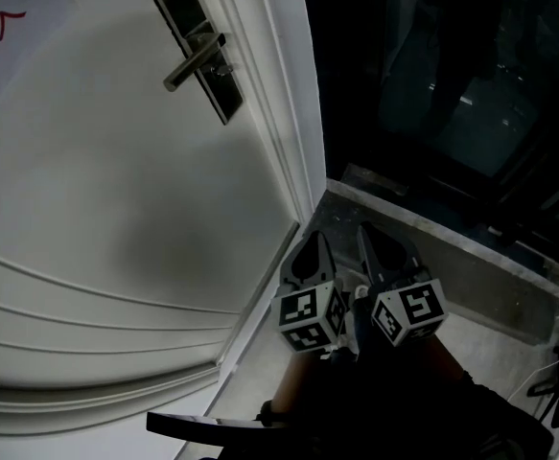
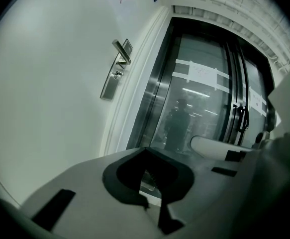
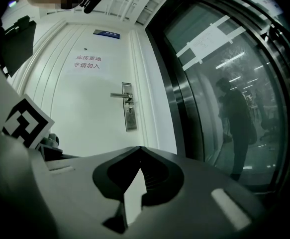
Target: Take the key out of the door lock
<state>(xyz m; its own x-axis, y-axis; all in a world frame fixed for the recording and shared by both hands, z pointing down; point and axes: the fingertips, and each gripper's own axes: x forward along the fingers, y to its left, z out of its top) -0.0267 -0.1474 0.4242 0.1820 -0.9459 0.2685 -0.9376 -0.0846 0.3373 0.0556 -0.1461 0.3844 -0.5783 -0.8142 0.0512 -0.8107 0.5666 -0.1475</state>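
Observation:
A white door carries a metal lock plate (image 1: 202,51) with a lever handle (image 1: 193,63). A small key (image 1: 224,68) sticks out of the plate just below the handle. It also shows as a small stub, the key (image 2: 117,74), on the lock plate (image 2: 111,83), and faintly as the key (image 3: 130,110) on the lock plate (image 3: 129,114). My left gripper (image 1: 310,241) and right gripper (image 1: 370,233) hang side by side low near the door frame, far from the lock. The jaws of the left gripper (image 2: 145,149) and right gripper (image 3: 140,148) are shut with nothing held.
A paper sign (image 3: 86,61) with red characters is stuck on the door above the handle. Dark glass doors (image 3: 224,98) stand right of the frame, with a person's figure (image 3: 237,121) showing in the glass. A grey stone sill (image 1: 452,266) runs along the floor ahead.

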